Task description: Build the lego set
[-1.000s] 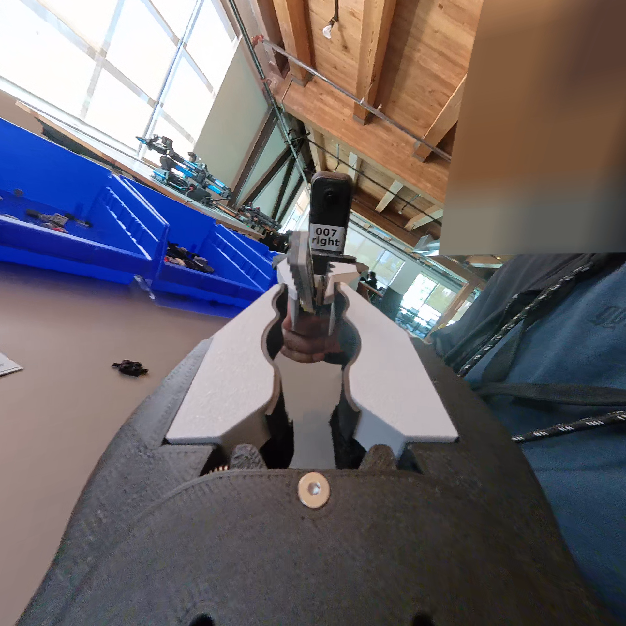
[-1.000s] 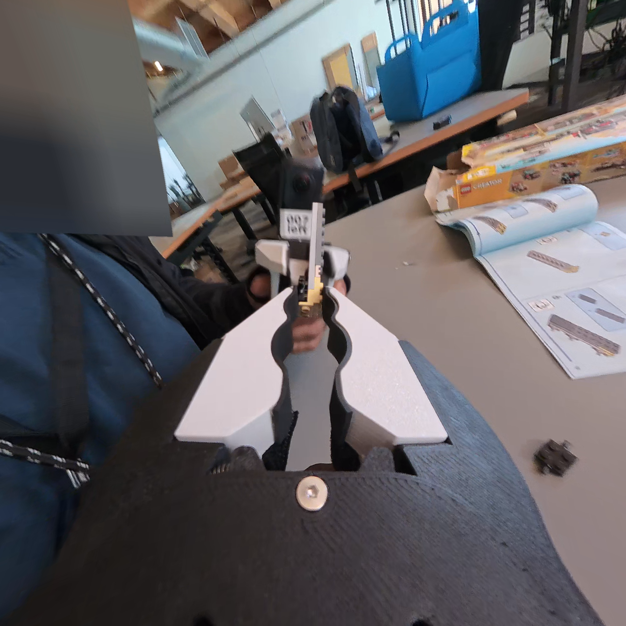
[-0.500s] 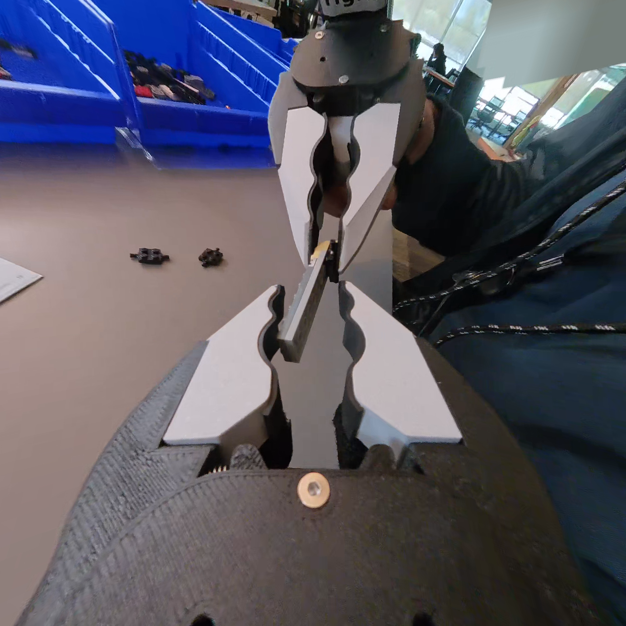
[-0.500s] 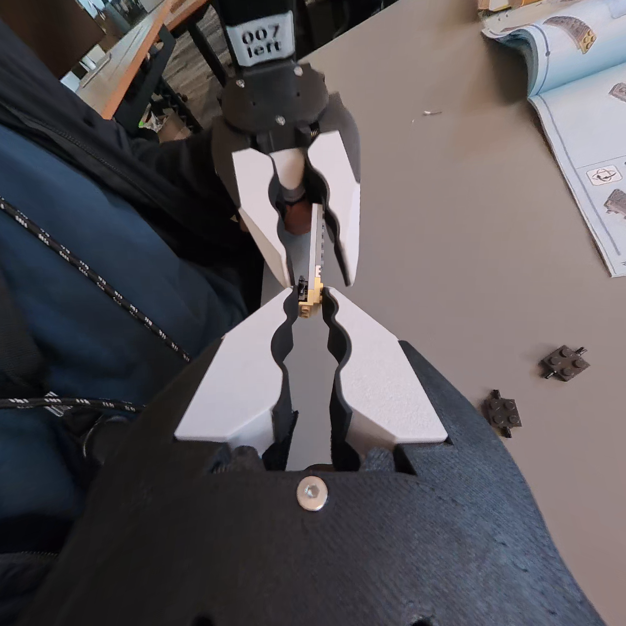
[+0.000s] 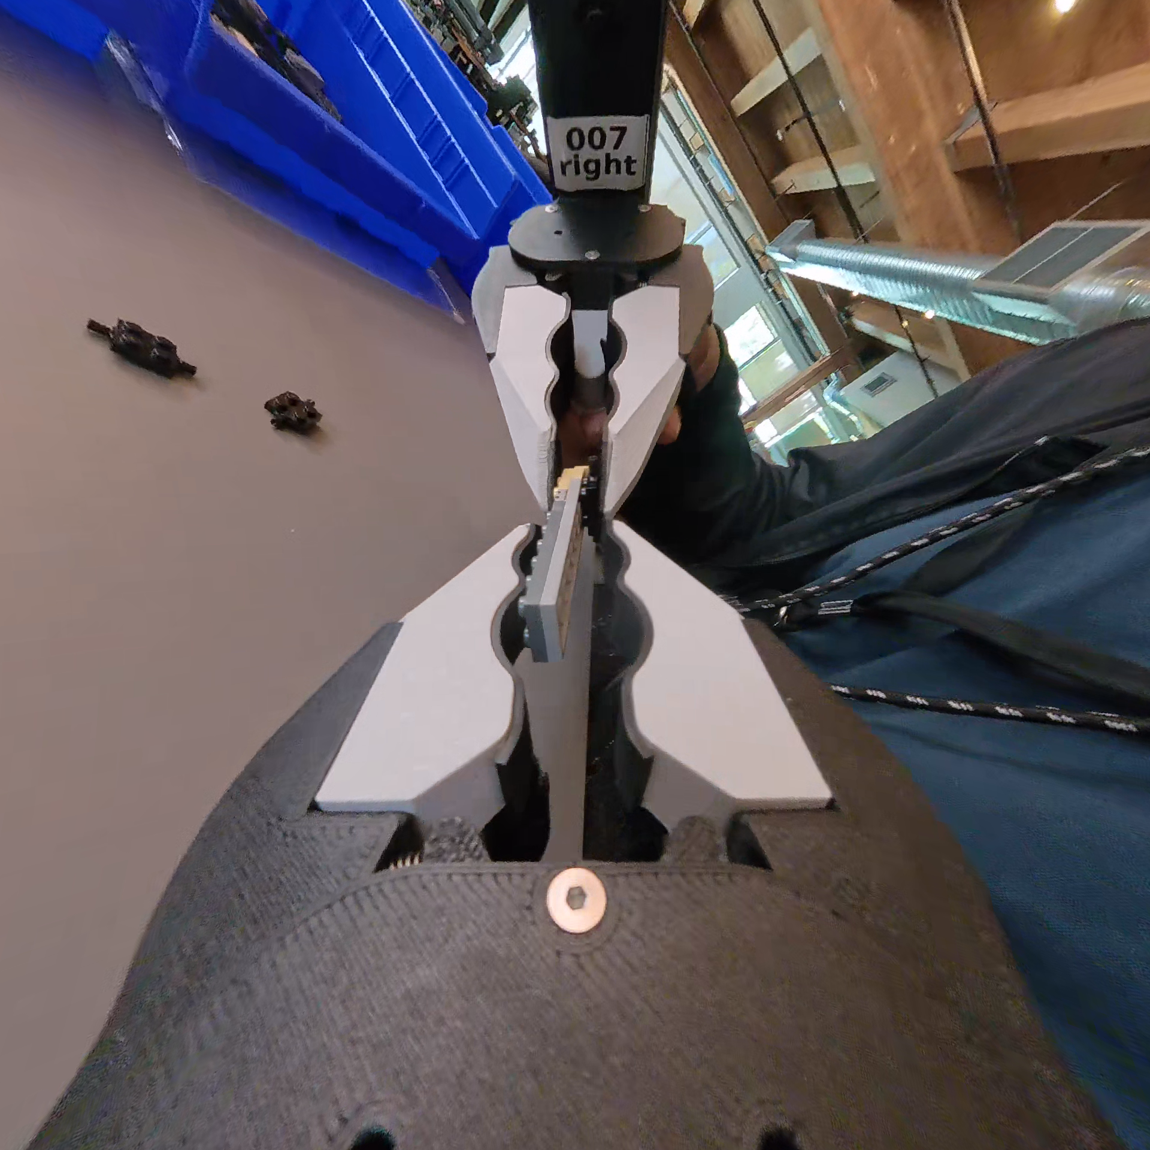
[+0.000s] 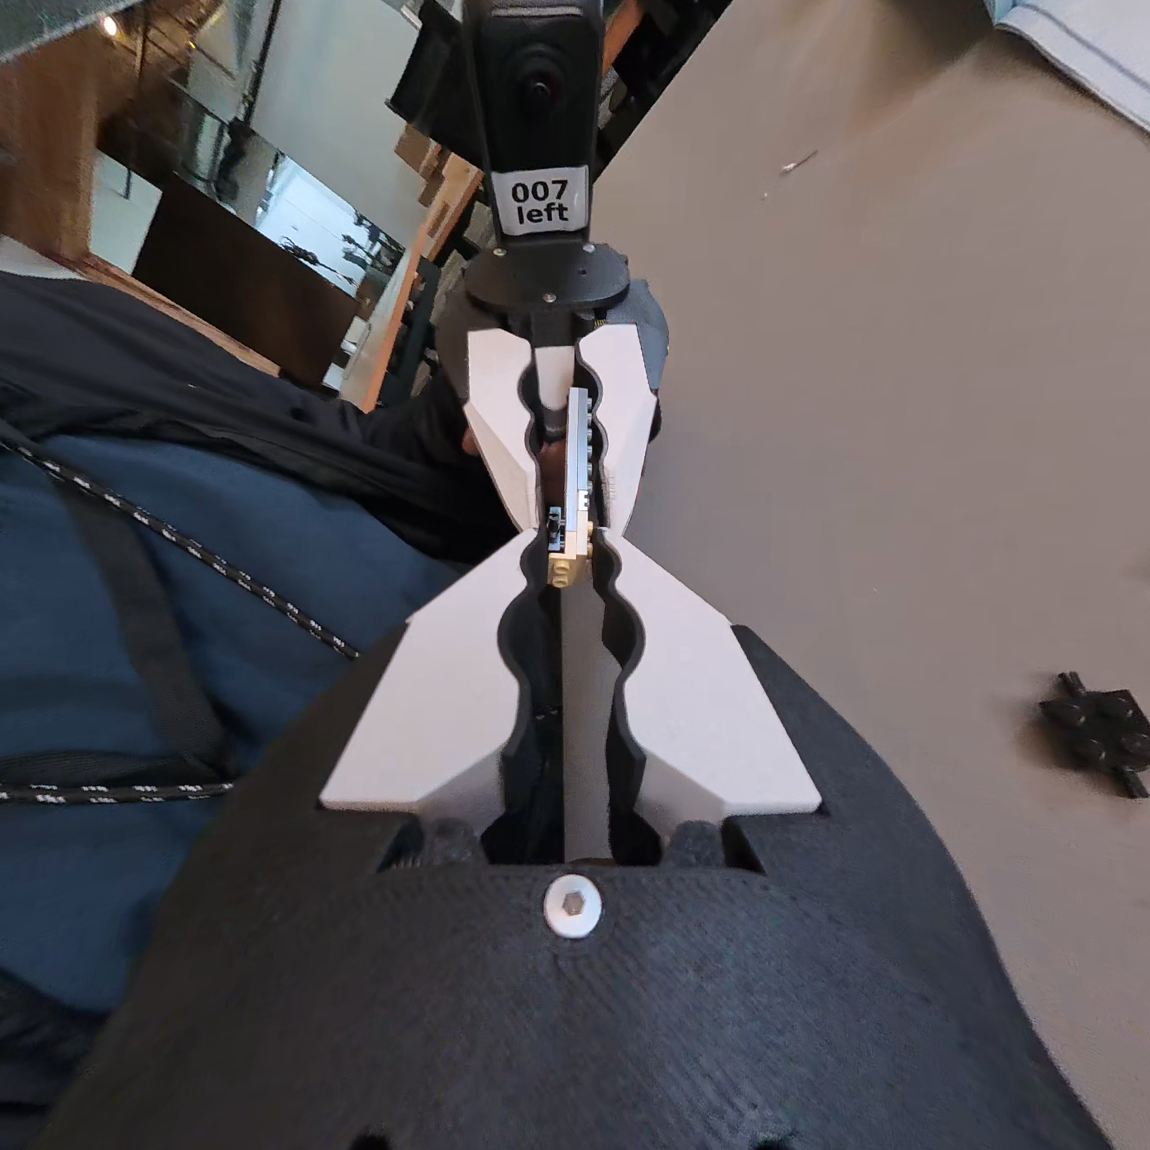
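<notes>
Grey plate and tan end-piece, our lego assembly [image 6: 575, 498] runs straight along the line joining our two sets of fingers, its long axis pointing from one gripper into the other. Our right gripper [image 6: 567, 547] is clenched on the tan end, where a small dark part also sits. The grey length reaches on between the fingers of our left gripper [image 5: 567, 547], which stand slightly apart around it; we cannot tell whether they touch it or only bracket it. Both grippers meet tip to tip, so neither is nearer, and the assembly is held in the air above the edge of the surface [image 5: 249, 560]. We judge the coming move turns on our left fingers closing squarely on the plate's flat faces.

Beyond the fingers, two small dark lego pieces [image 5: 142, 347] [image 5: 291, 411] lie apart on the bare brown surface to the left fingers' left; one [image 6: 1098, 728] shows beside our right fingers. Blue bins [image 5: 348, 143] stand farther off, and an open booklet [image 6: 1083, 56] lies at the far corner. Around us are timber beams and large windows.
</notes>
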Tool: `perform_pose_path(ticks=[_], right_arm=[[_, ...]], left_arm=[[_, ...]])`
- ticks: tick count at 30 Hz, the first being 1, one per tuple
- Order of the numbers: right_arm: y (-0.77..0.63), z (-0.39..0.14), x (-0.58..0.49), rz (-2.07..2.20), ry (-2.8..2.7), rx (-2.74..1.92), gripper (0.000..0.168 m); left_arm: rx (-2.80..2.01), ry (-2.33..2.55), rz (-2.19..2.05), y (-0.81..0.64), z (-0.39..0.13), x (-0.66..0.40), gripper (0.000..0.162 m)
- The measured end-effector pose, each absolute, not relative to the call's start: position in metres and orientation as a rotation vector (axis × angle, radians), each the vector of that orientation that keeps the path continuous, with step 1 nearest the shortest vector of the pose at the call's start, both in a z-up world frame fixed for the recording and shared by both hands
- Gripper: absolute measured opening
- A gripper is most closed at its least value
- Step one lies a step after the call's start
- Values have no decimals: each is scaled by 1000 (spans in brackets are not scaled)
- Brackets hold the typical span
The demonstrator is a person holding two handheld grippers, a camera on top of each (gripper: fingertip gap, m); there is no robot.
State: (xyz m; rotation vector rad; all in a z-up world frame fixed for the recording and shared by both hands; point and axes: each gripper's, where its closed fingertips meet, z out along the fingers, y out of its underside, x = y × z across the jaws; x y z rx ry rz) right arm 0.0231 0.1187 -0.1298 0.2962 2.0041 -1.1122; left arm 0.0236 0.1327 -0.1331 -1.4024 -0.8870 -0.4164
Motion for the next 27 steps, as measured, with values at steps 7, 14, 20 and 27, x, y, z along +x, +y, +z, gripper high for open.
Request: perform_pose_path(ticks=[7, 14, 20, 27], right_arm=[[117, -128, 19, -1120, 1945, 335, 13], [115, -126, 17, -1134, 1897, 368, 13], [113, -121, 14, -1155, 1852, 391, 16], [112, -114, 13, -1184, 1814, 392, 19]], left_arm=[[-1306, -918, -494, 129, -129, 21, 14], [-1243, -945, -522, 127, -129, 17, 12], [-1204, -939, -535, 126, -125, 16, 10], [-1161, -924, -543, 125, -119, 15, 10]])
